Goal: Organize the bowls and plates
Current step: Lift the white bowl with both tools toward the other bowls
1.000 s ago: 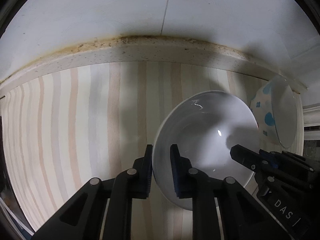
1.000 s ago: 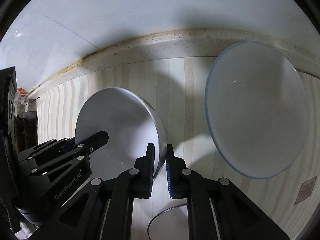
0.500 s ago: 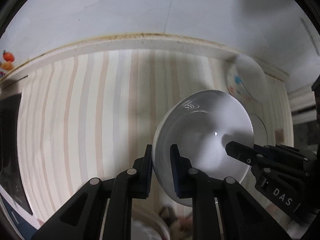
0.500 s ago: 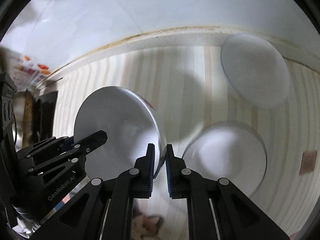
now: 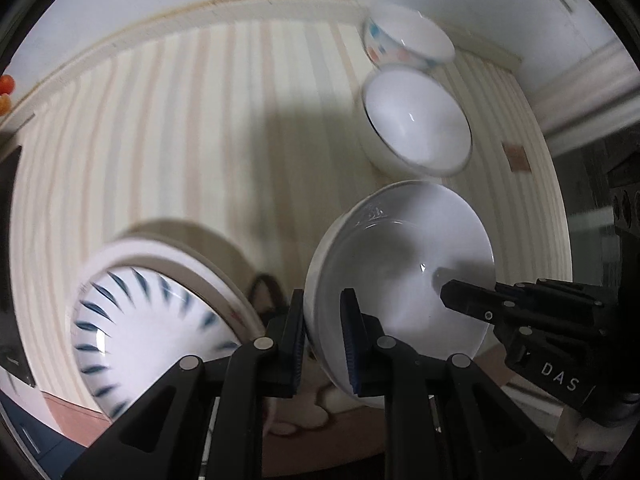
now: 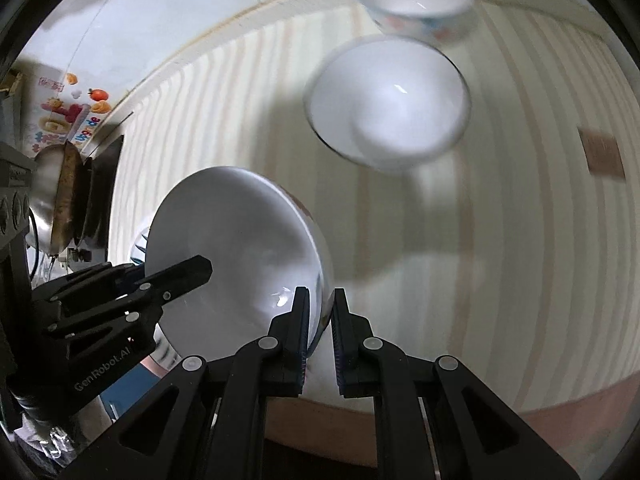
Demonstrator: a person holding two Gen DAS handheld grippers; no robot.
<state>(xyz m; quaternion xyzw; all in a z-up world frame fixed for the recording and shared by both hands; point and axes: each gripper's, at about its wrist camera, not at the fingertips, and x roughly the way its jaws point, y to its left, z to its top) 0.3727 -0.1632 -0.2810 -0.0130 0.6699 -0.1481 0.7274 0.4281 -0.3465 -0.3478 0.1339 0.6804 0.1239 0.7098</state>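
Note:
Both grippers hold one plain white bowl (image 5: 400, 276) by opposite sides of its rim, lifted above the striped table (image 5: 180, 128). My left gripper (image 5: 322, 340) is shut on its left rim. My right gripper (image 6: 321, 336) is shut on its right rim; the bowl also shows in the right wrist view (image 6: 236, 256). A second white bowl (image 5: 416, 120) sits on the table beyond, and a bowl with coloured spots (image 5: 408, 42) stands behind it. A plate with blue dashes (image 5: 152, 320) lies at the lower left.
The table's raised back edge (image 5: 200, 12) meets a white wall. A small brown tag (image 6: 602, 152) lies on the table at the right. A metal pot and clutter (image 6: 60, 192) stand off the table's left end.
Both grippers have pulled back and up with the white bowl between them. The far bowls now look smaller and farther, and the blue-dashed plate has come into view.

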